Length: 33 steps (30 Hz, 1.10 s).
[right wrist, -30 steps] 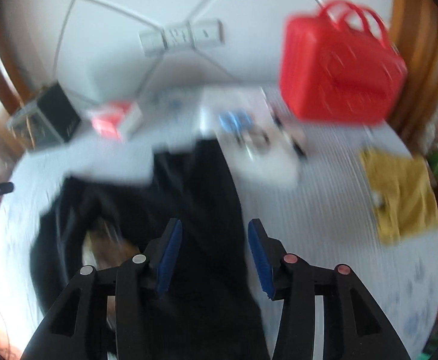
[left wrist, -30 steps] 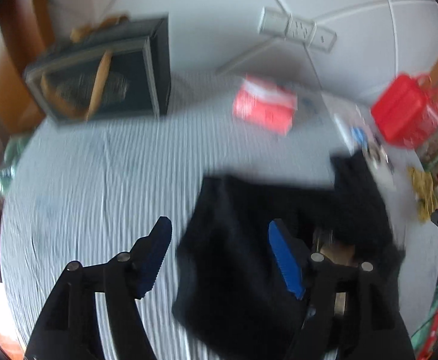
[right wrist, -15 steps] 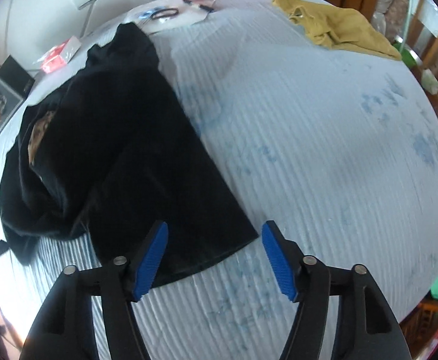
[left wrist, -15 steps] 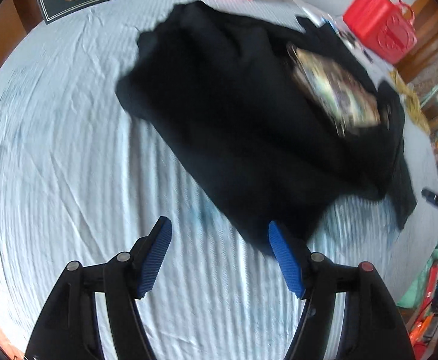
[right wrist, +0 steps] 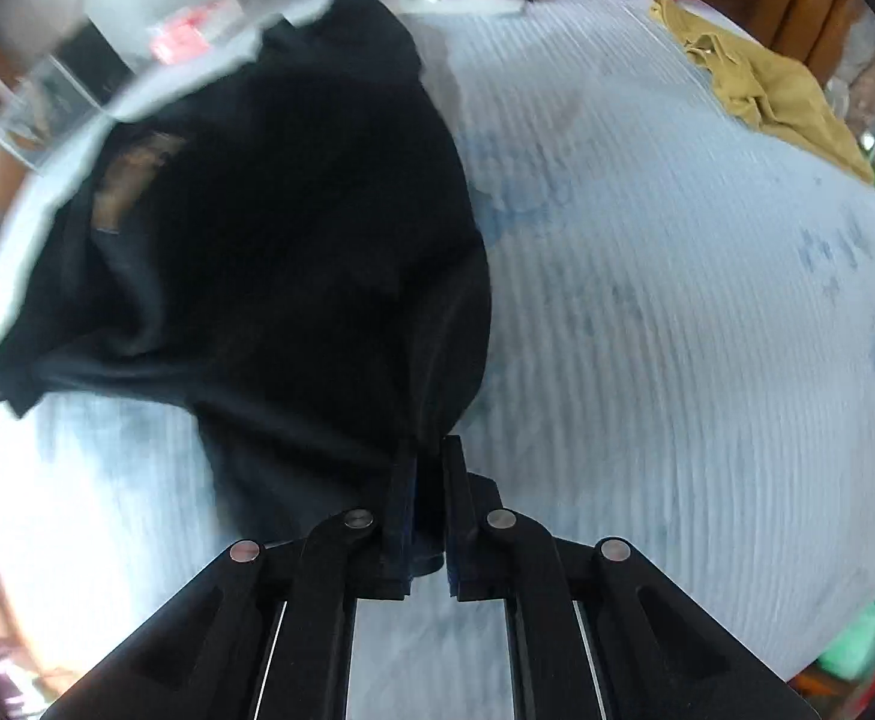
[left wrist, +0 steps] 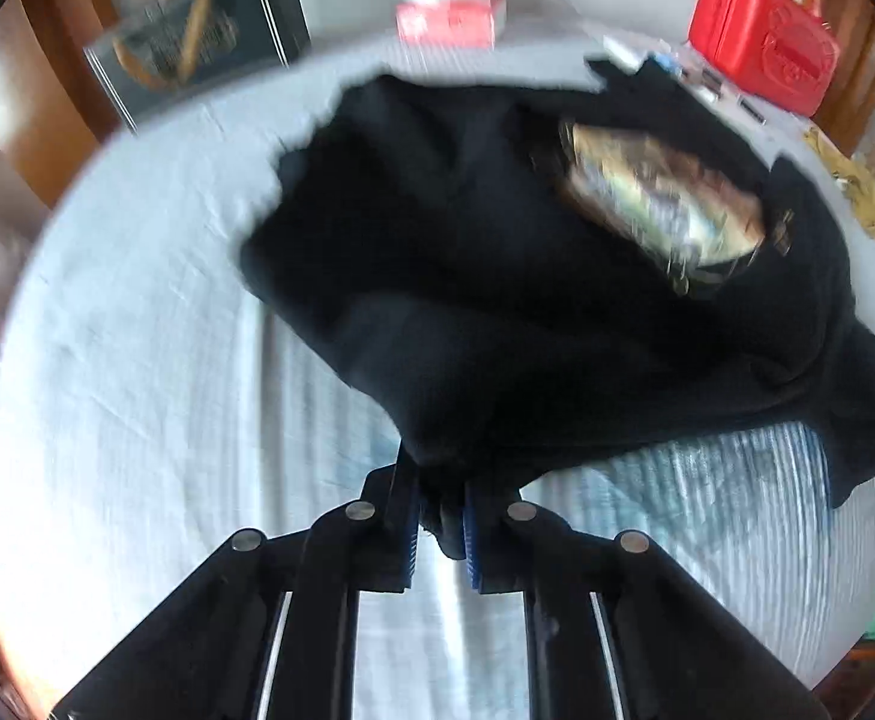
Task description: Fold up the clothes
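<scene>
Left wrist view shows our black T-shirt (left wrist: 467,300) heaped on the striped bedsheet (left wrist: 137,360), its print (left wrist: 659,204) facing up. We pinch its near hem with the left gripper (left wrist: 440,531) and the right gripper (right wrist: 428,516), both clamped on cloth. No fold looks made yet; spreading flat comes first, we judge.

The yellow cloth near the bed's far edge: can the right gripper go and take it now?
Probably not: the right gripper is shut on the black T-shirt, though open sheet leads to the yellow cloth.
</scene>
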Tool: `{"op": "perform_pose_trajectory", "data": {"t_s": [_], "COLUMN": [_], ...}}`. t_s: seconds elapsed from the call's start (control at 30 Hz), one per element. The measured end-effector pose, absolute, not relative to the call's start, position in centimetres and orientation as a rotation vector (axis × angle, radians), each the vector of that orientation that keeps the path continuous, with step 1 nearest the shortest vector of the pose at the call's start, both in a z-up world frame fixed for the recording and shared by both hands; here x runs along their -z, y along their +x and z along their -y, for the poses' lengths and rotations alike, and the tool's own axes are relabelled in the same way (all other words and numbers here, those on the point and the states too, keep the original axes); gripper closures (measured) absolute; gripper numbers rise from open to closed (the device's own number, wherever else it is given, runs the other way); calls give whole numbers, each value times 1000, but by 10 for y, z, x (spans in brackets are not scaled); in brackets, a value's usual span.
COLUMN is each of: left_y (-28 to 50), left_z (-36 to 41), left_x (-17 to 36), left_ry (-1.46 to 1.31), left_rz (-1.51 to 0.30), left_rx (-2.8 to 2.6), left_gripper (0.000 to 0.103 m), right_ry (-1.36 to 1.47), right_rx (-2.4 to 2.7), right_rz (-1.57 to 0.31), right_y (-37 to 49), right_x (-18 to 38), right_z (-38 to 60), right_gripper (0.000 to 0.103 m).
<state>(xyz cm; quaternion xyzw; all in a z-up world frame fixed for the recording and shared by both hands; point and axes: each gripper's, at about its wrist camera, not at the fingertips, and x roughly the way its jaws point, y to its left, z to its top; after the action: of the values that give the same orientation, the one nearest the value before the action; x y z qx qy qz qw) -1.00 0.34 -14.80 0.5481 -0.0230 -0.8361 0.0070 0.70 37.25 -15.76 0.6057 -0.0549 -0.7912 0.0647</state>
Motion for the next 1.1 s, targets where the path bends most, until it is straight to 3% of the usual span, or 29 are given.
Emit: {"op": "perform_pose_trajectory", "data": {"t_s": [0.17,0.27,0.33,0.53,0.6,0.63,0.77,0.87,0.93,1.0,1.07,1.1], "left_y": [27,47,56,54,43,35,2,-17,-33,-54,-64,-66], "left_z": [8,15,17,47,59,66,88,96,95,89,83,80], "left_x": [110,128,145,118,98,91,90,96,112,132,152,160], "left_ry": [1738,1910,2026,1989,1896,1844,1754,1713,1730,1760,1791,1807], "left_rz": [168,179,205,34,-52,-84,-205,-244,-250,-237,-205,-191], "left_rx": [2647,2562,2484,2518,2570,2591,2584,2584,2564,2537,2498,2479], "left_gripper": [91,91,85,68,44,39,36,36,36,36,36,36], "right_ry": [1750,1844,1893,1841,1811,1796,1821,1860,1876,1877,1898,1908], "right_rx": [2277,2157,2128,2297,2344,2367,2422,2414,2408,2409,2412,2433], "right_rz": [251,225,196,258,278,290,373,428,455,423,368,285], "right_y": [77,103,109,70,42,27,-33,-62,-76,-82,-86,-85], "right_x": [116,127,134,125,129,131,155,174,183,193,201,200], "right_z": [-377,-368,-366,-389,-391,-392,-397,-390,-384,-373,-364,-356], "right_gripper": [96,90,79,71,70,70,70,58,42,34,36,53]}}
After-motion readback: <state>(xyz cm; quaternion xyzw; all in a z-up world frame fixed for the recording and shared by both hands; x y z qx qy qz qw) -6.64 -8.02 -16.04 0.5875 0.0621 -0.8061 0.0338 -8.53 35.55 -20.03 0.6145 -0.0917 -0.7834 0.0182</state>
